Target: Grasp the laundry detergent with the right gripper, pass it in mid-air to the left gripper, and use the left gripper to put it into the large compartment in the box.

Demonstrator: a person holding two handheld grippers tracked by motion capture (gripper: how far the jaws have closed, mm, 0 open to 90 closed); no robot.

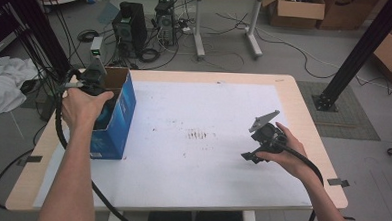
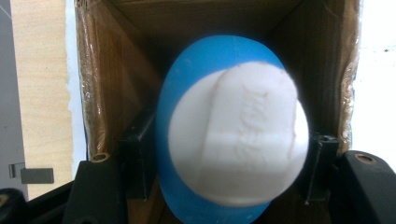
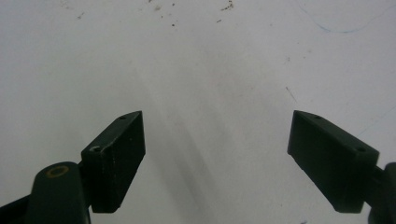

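An open blue cardboard box (image 1: 114,118) stands at the table's left side. My left gripper (image 1: 96,88) points down into its mouth. In the left gripper view it (image 2: 229,154) is shut on a blue rounded object with a white embossed face (image 2: 238,135), held between the box's brown inner walls (image 2: 112,98). My right gripper (image 1: 254,154) hovers low over the white table cover (image 1: 204,111) at the right. In the right gripper view it (image 3: 217,161) is open, with bare white surface between its black jaws.
The white cover has dark specks (image 1: 199,134) near its middle. Wooden table edges (image 1: 304,110) frame the cover. Beyond the table on the floor are computer towers (image 1: 132,25), cables, a second desk (image 1: 228,22) and cardboard boxes (image 1: 296,12). A black post (image 1: 359,52) stands at the right.
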